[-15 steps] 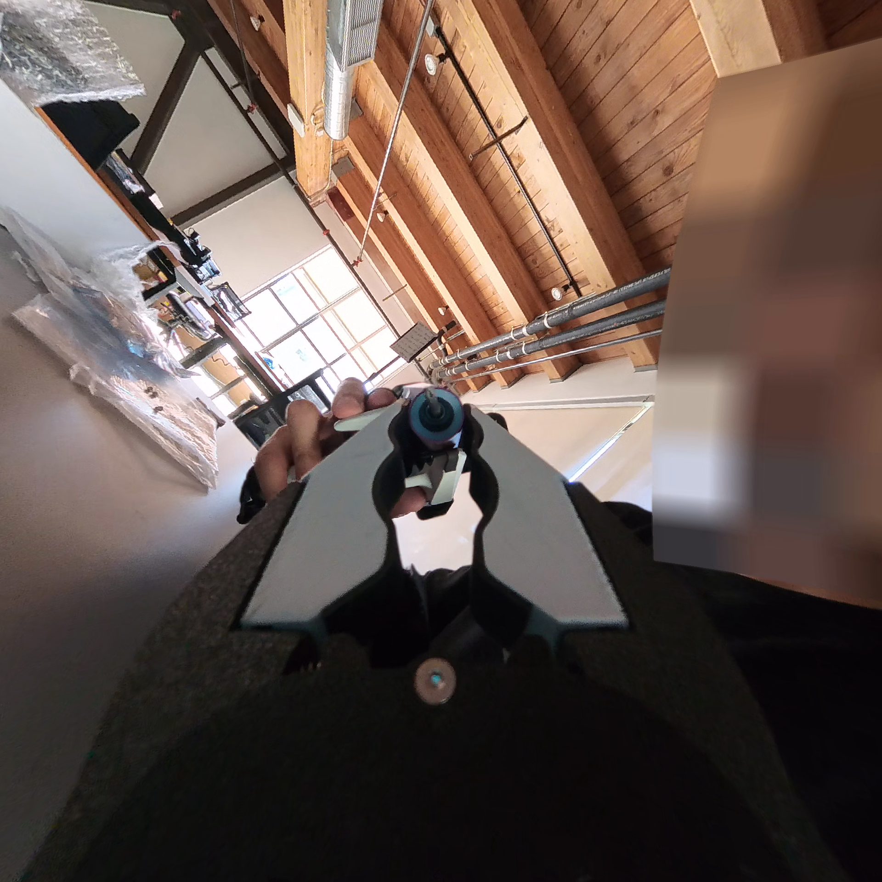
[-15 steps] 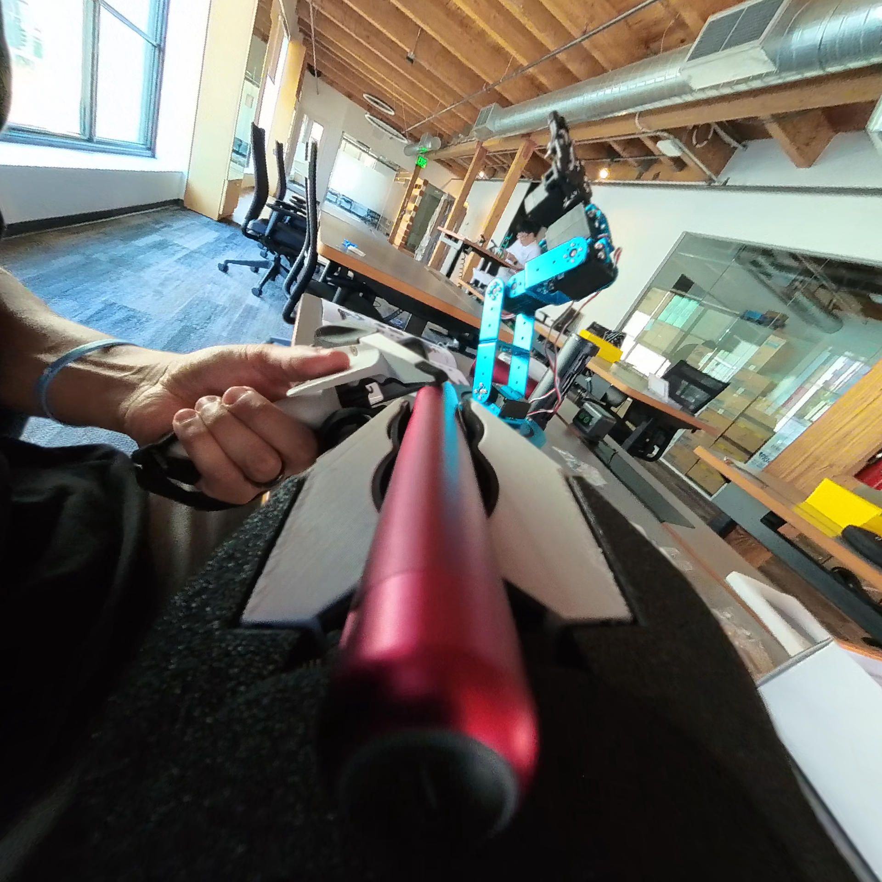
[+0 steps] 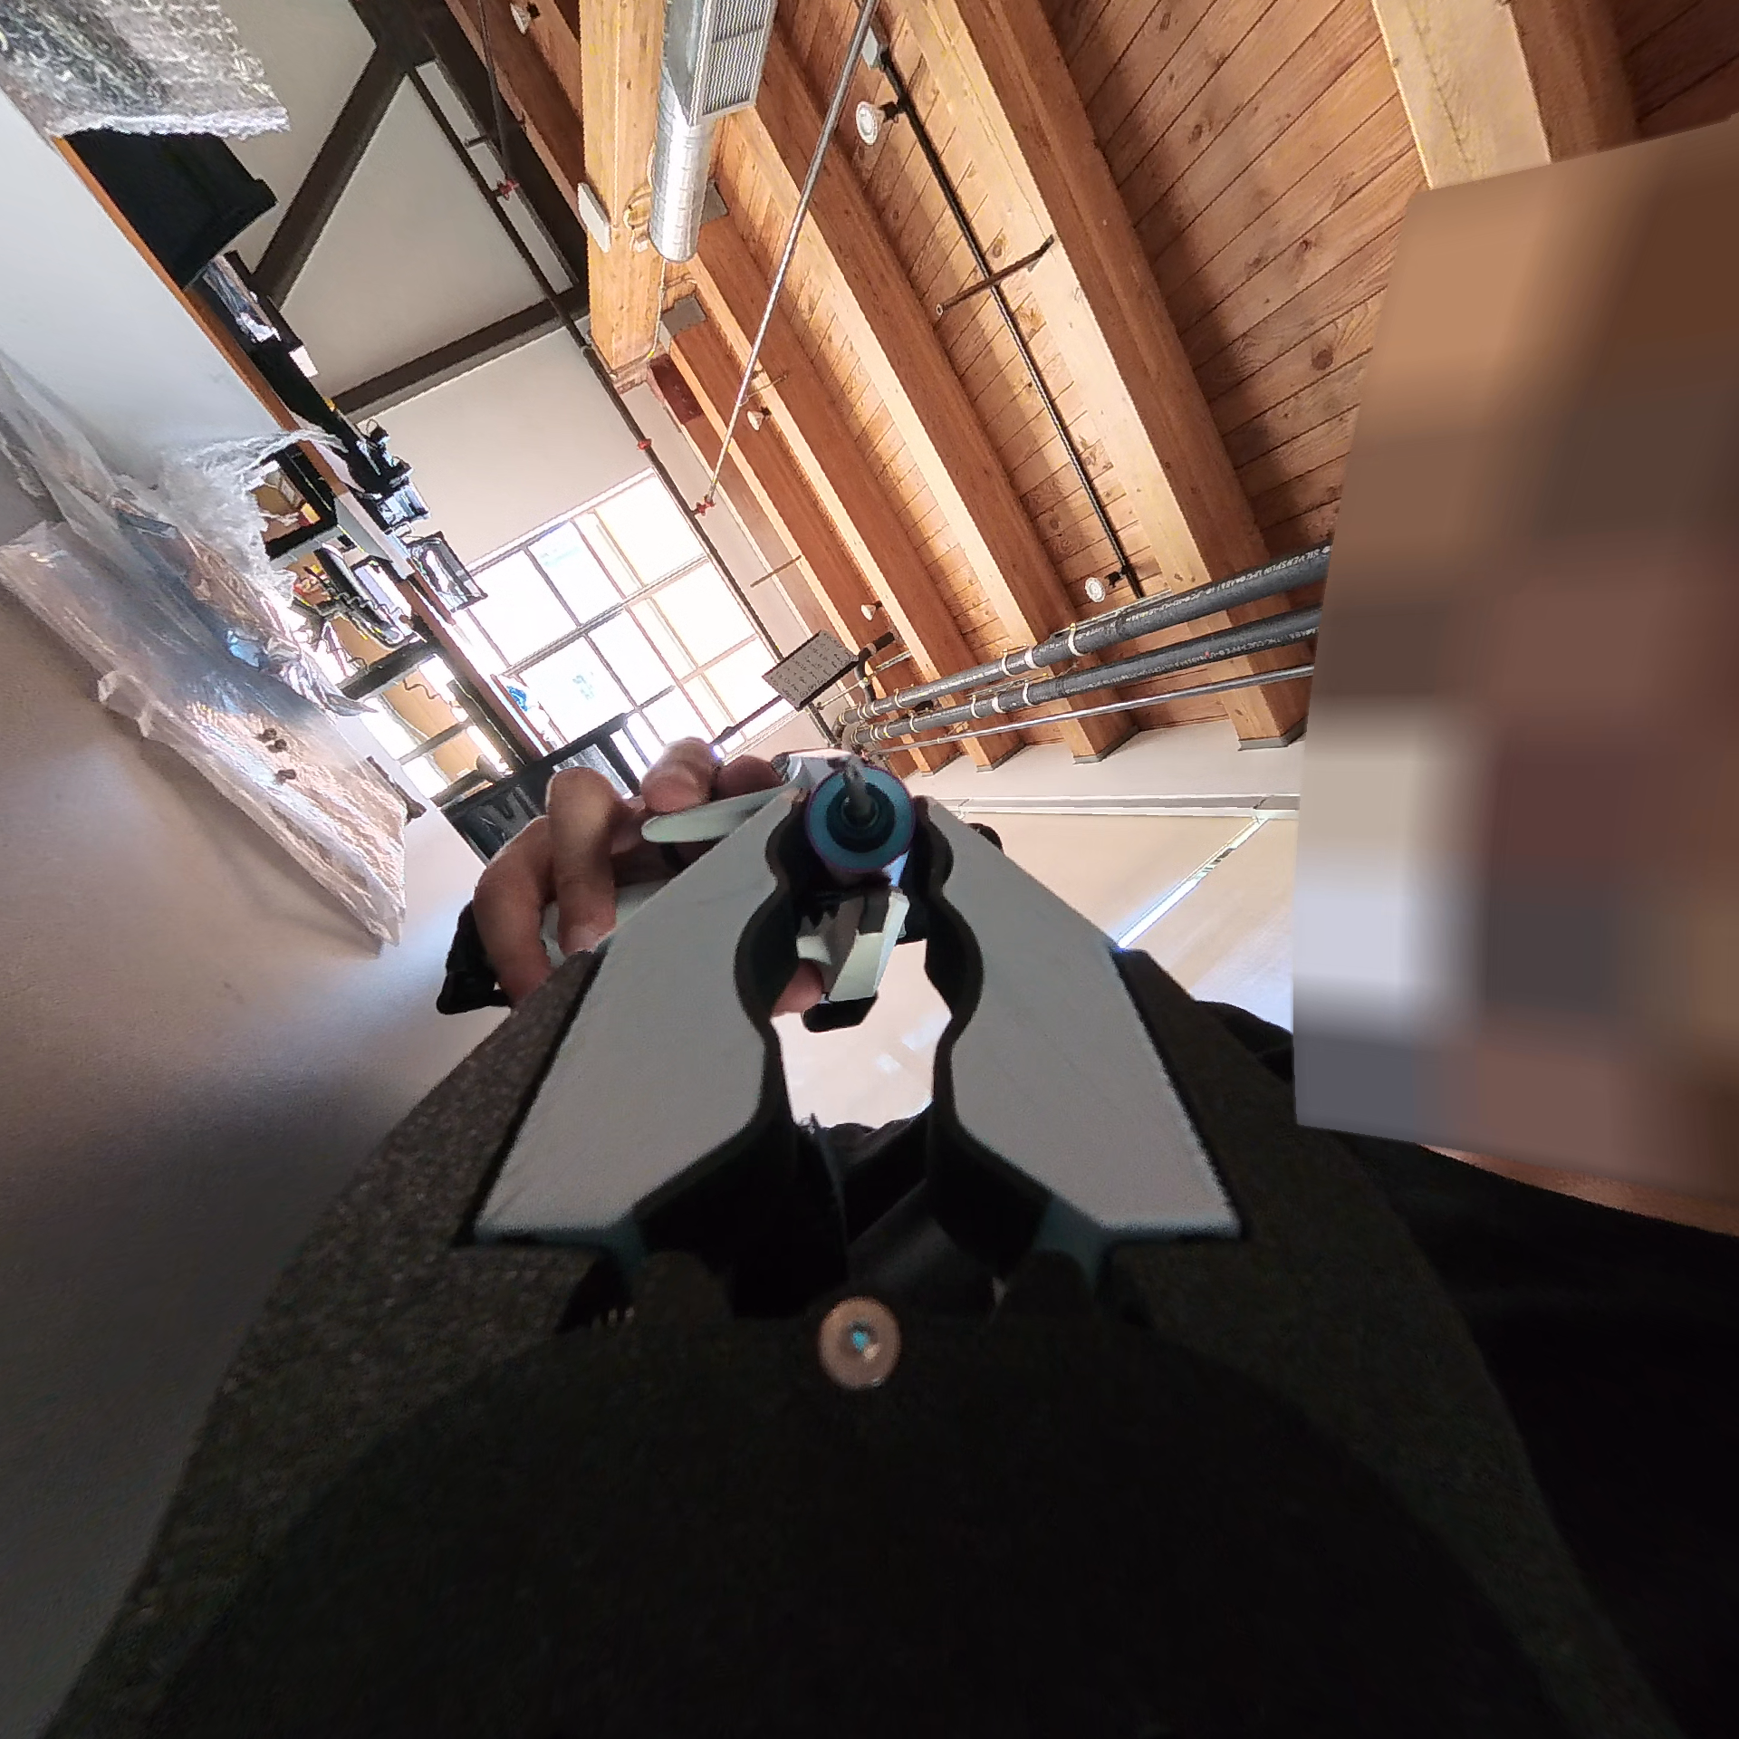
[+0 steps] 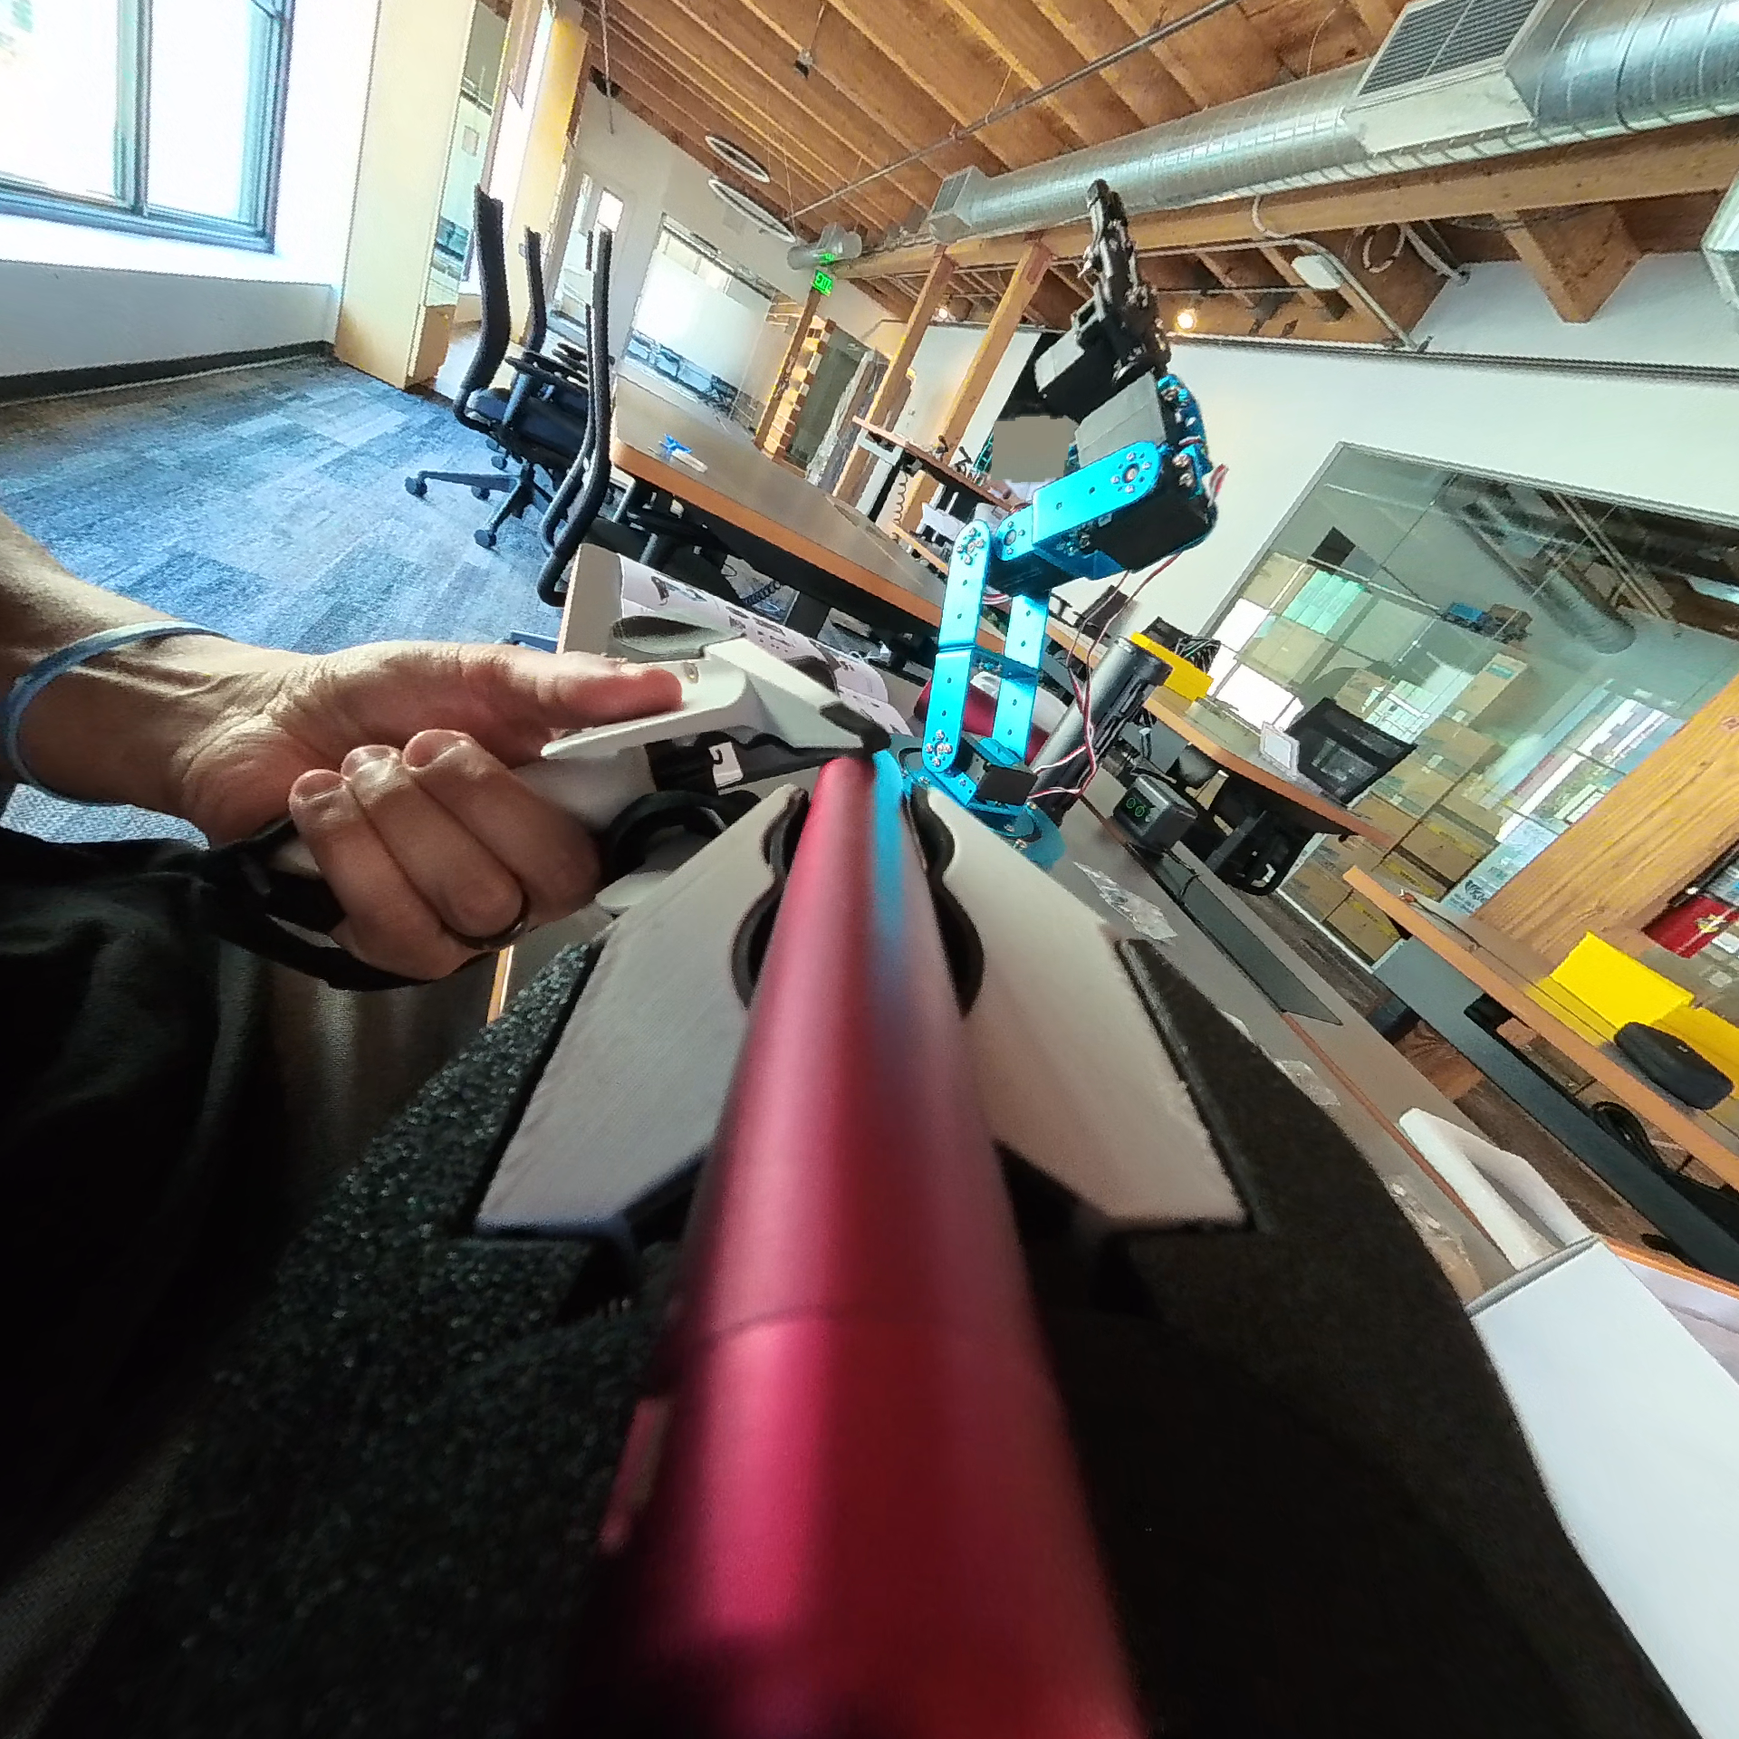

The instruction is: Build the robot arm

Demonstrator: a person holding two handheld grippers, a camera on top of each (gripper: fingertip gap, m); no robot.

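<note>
On the left of the right wrist view, a hand (image 4: 395, 781) holds the white handle of the left gripper (image 4: 852, 743). In the middle, the right gripper (image 4: 852, 809) has its two white fingers closed tight on a long red screwdriver (image 4: 828, 1176). The red handle lies along the gap between the fingers. Its thick back end is near the camera and its thin front end points away, toward the left gripper. Just past the tips stands a small blue robot arm (image 4: 1016, 602) on a grey table (image 4: 1252, 997). It reaches up and bends to the right. A white box (image 4: 1619, 1468) sits on the far right.

In the left wrist view, clear plastic bags (image 3: 207, 715) lie on the table on the left. The hand on the other gripper (image 3: 565, 875) shows near the middle. The left gripper (image 3: 852, 828) points up toward the wooden ceiling (image 3: 1082, 329). The round blue front end of the screwdriver (image 3: 852, 819) faces this camera, with its thin metal bit in the centre. It sits right at the tips of the two grey fingers, which look nearly closed around it. I cannot tell if they really pinch it.
</note>
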